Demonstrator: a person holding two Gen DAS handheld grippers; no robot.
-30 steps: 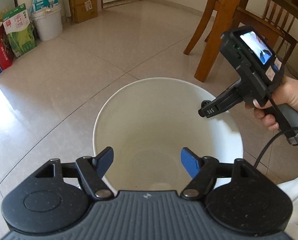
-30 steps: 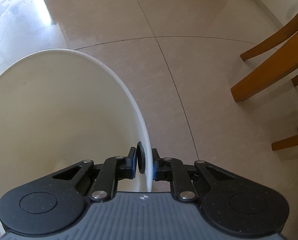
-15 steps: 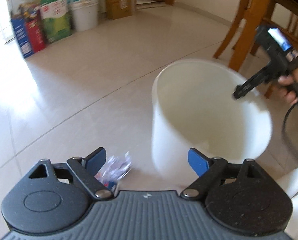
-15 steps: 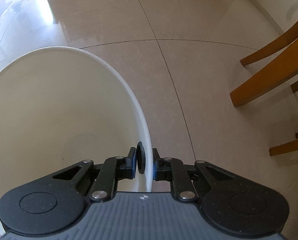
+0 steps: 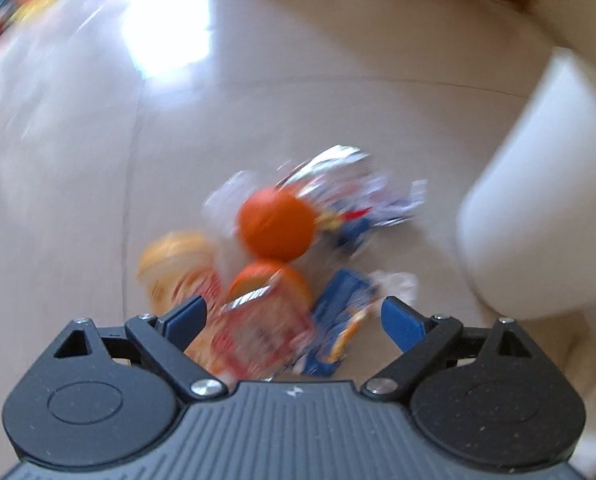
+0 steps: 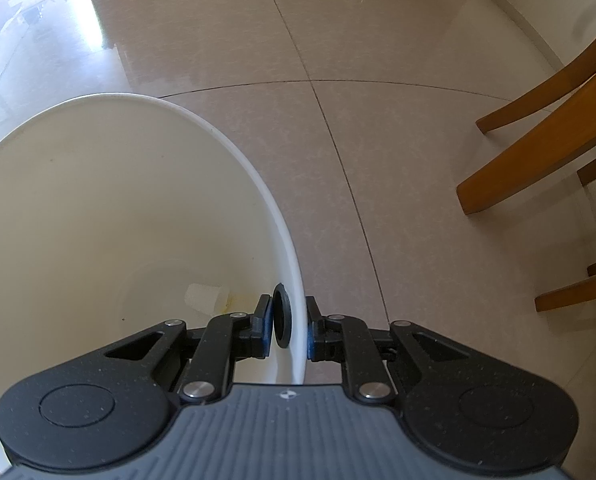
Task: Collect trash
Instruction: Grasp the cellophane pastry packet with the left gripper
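Left wrist: wrappers' (image 5: 257,332) print blurred, unreadable

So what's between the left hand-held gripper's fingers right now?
Left wrist view: a red-and-white wrapper and blue wrapper lie between its opening fingers, not gripped.

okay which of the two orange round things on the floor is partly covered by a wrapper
The nearer orange ball, closest to the left gripper: a red-and-white wrapper overlaps it. The farther one is uncovered.

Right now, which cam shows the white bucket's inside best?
Right wrist. It looks straight down into the white bucket, sharp, showing the inner wall, the bottom and a small white cup, with the right gripper clamped on the rim. Left wrist shows only the blurred outer wall.
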